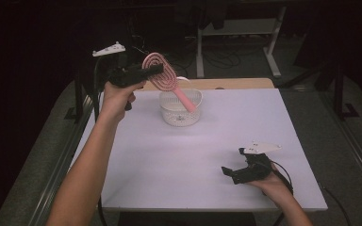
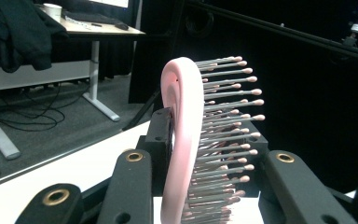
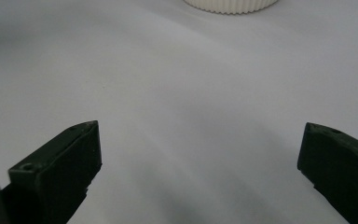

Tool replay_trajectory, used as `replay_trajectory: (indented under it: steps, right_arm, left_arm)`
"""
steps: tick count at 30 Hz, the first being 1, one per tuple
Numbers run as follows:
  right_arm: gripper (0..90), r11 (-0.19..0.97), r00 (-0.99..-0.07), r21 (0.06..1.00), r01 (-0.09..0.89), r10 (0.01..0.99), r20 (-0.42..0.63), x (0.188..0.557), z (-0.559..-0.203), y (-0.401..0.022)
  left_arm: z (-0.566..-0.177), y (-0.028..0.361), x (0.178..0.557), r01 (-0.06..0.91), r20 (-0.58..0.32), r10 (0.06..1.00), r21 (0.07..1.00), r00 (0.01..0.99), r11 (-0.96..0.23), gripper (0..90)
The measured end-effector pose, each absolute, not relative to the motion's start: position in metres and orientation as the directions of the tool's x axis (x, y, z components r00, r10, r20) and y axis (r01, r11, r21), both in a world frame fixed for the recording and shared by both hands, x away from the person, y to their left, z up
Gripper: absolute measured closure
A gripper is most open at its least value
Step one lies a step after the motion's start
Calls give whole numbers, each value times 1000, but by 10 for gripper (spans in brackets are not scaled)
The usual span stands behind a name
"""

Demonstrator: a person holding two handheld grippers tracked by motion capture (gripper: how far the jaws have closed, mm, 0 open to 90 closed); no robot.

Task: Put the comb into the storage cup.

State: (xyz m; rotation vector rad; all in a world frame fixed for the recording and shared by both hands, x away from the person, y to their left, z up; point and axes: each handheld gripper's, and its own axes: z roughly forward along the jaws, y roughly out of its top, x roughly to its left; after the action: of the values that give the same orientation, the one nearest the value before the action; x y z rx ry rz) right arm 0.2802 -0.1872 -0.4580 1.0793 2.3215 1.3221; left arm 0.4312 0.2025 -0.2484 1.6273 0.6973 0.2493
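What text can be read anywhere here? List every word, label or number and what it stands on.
None can be read. The pink hairbrush, the white basket, the table and both grippers, left and right, bear no legible lettering or numbers.

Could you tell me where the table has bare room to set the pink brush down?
The table is bare in front of the white basket, left of the right hand-held gripper. The far middle is crowded: basket, brush, left hand-held gripper.
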Motion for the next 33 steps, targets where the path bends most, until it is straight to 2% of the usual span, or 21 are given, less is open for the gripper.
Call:
replay_trajectory:
  steps: [20,33]
  right_arm:
    - [0,307,-690,823,477,711,135,280,-458,-187]
    - [0,311,-694,821,479,707,137,280,-459,-187]
  left_arm:
    - [-279,197,467,312,-241,641,950,729,2,656]
    - [-314,191,481,368,-269,663,930,698,-10,656]
